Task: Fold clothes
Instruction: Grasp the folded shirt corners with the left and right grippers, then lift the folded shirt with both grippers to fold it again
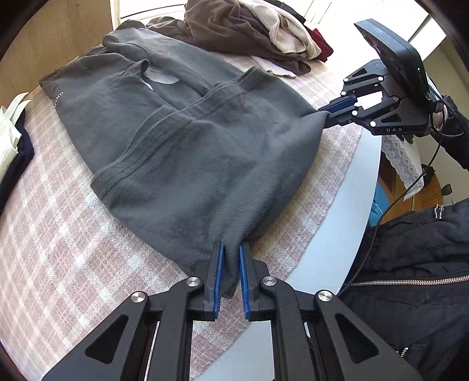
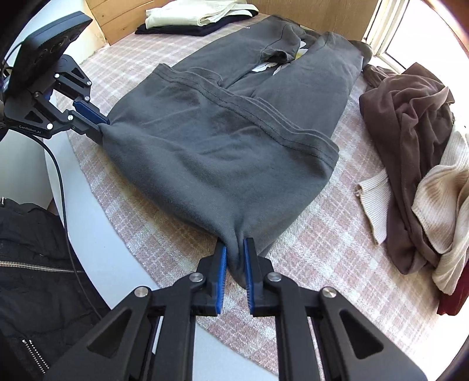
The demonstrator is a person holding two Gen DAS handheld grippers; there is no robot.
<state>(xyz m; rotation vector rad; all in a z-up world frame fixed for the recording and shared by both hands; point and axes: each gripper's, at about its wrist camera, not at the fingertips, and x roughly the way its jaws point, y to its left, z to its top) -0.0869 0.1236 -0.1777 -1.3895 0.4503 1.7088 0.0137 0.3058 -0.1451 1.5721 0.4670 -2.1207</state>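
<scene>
My left gripper (image 1: 231,275) and right gripper (image 2: 236,272) each pinch a near corner of the soft dark grey T-shirt (image 1: 164,140), which lies half folded on the pink checked cloth (image 1: 58,234). If I pull one side harder, I think the fold could go crooked or a corner could slip out.

Both wrist cameras look low and close along their fingers, sharing the grey garment (image 1: 181,140) from opposite corners.

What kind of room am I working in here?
Probably a home room: a table with a pink checked cloth, a loose clothes pile, folded garments, a sunlit window.
</scene>
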